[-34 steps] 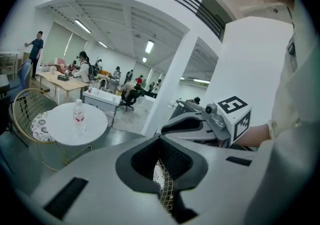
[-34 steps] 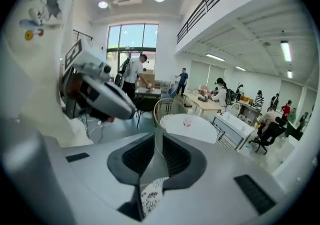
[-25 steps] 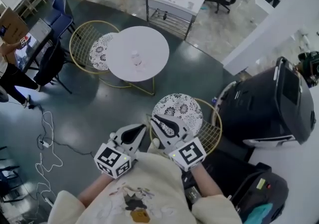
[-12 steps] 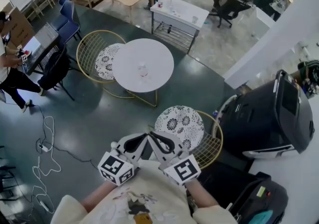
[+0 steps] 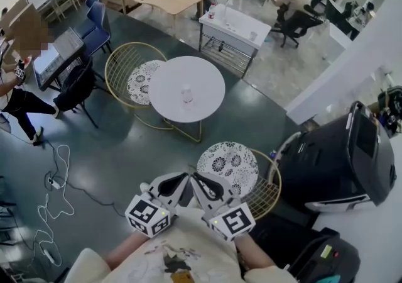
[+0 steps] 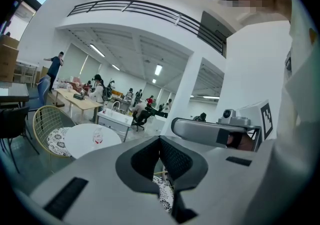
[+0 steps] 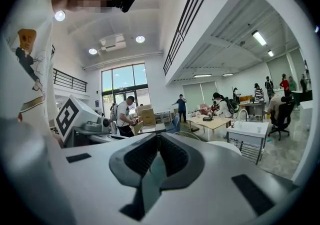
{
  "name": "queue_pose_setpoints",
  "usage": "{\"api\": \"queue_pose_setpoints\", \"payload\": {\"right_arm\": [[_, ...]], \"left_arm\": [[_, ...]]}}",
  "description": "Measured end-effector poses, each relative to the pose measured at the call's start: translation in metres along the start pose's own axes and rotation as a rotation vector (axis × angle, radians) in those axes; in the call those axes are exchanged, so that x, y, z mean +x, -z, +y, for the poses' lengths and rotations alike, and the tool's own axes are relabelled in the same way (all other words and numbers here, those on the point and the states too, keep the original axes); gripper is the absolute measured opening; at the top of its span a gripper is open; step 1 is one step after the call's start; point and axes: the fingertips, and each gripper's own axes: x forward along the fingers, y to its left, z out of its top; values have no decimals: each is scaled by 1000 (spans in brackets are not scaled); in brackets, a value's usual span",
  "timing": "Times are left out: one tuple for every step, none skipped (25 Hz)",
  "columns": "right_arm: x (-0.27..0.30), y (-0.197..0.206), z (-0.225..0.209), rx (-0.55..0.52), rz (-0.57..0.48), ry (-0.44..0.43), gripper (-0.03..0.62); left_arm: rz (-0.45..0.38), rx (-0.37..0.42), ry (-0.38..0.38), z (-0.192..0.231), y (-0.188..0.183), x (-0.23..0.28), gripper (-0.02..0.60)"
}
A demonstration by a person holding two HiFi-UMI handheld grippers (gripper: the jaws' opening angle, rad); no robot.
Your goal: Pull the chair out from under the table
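The left gripper [image 5: 179,180] is held in front of the person's chest, on the near side of the round white table [image 5: 210,77]. Its jaws are closed together with nothing between them, and through the slit behind the tips only a bit of patterned cushion and gold wire shows. The right gripper [image 5: 200,181] sits just beside it, as far from the table, its jaws likewise pressed together and empty. Both point toward the table, their tips close to each other. The chair [image 5: 233,163], gold wire with a round patterned cushion, stands on the table's near side, apart from it, with bare floor between seat and tabletop. Its wire back curves round the side away from the table. The gripper tips lie at the seat's edge in the head view, and contact cannot be judged. A small bottle [image 5: 186,94] stands near the table's middle. A second gold chair [image 5: 119,65] is tucked against the table's far left side.
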Motion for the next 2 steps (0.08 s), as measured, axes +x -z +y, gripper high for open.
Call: {"api": "queue_pose_setpoints", "payload": {"right_arm": [[-1,-1,1,-1,-2,0,25],[-3,-1,2,-2,-4,0,25]], "left_arm": [[0,-1,-3,-1,1,-1,2],[0,-3,-6,-2,2,-2,2]]}}
